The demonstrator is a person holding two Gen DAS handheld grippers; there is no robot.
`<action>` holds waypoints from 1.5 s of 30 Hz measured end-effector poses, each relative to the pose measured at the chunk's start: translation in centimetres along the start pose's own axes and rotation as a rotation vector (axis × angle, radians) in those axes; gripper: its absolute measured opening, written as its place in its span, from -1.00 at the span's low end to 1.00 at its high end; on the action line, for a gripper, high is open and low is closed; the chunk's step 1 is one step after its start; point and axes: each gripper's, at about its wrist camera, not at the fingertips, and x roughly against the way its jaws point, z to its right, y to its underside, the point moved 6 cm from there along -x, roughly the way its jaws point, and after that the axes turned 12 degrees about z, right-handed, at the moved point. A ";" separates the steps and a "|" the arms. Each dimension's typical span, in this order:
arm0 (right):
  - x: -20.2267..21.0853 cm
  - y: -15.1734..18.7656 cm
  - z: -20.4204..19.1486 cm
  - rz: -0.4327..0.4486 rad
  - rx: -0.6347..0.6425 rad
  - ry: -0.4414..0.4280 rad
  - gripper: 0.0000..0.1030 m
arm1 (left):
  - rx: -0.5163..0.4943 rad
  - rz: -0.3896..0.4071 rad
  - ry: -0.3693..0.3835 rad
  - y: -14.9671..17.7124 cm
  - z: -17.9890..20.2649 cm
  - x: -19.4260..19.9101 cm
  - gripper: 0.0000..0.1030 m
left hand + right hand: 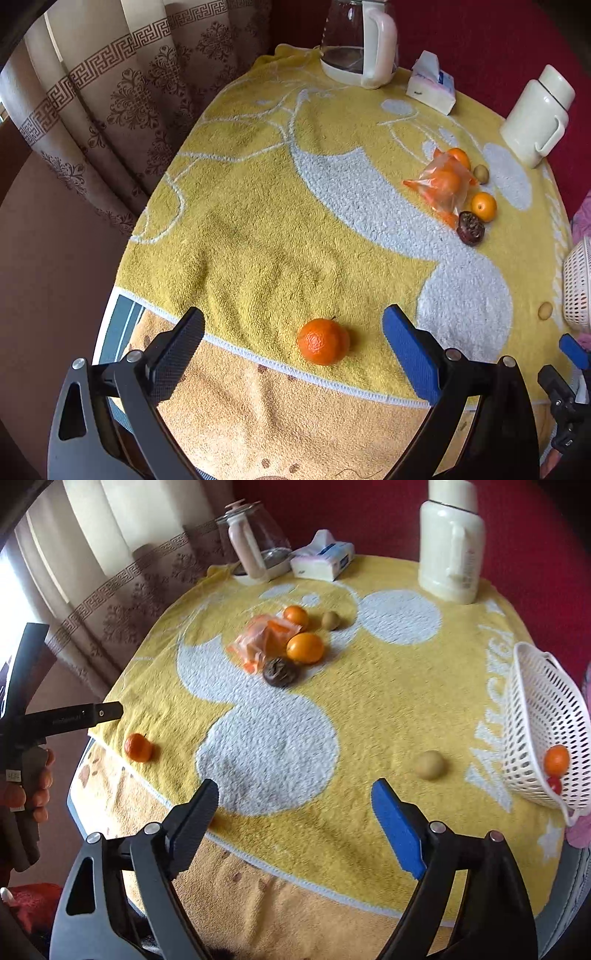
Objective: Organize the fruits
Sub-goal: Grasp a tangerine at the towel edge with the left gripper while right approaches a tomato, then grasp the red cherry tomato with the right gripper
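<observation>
A tangerine [323,341] lies on the yellow towel's near edge, between and just ahead of my open left gripper [293,341]; it also shows in the right wrist view [138,748]. Farther off is a cluster: an orange plastic bag [441,182] with fruit, two oranges [484,206] [460,157], a dark wrinkled fruit [470,228] and a small brownish fruit [481,173]. My right gripper [295,812] is open and empty. A pale round fruit [429,764] lies ahead of it to the right. A white basket [546,716] at the right edge holds an orange [556,759] and a red fruit [554,784].
A glass kettle [358,40], a tissue pack [432,83] and a cream thermos [535,114] stand at the table's far side. A patterned curtain [110,92] hangs to the left. The table edge runs just below both grippers.
</observation>
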 end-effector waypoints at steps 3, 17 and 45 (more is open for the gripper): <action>-1.0 0.6 -1.1 -0.039 0.020 -0.025 0.66 | -0.026 -0.018 0.033 1.3 0.1 -0.8 0.87; -4.0 2.9 -4.1 -0.157 0.085 -0.096 0.51 | -0.030 -0.111 0.159 4.0 0.9 -4.2 0.01; -7.7 3.9 -8.2 -0.251 0.159 -0.186 -0.47 | -0.040 -0.096 0.175 2.2 0.6 -2.9 -0.25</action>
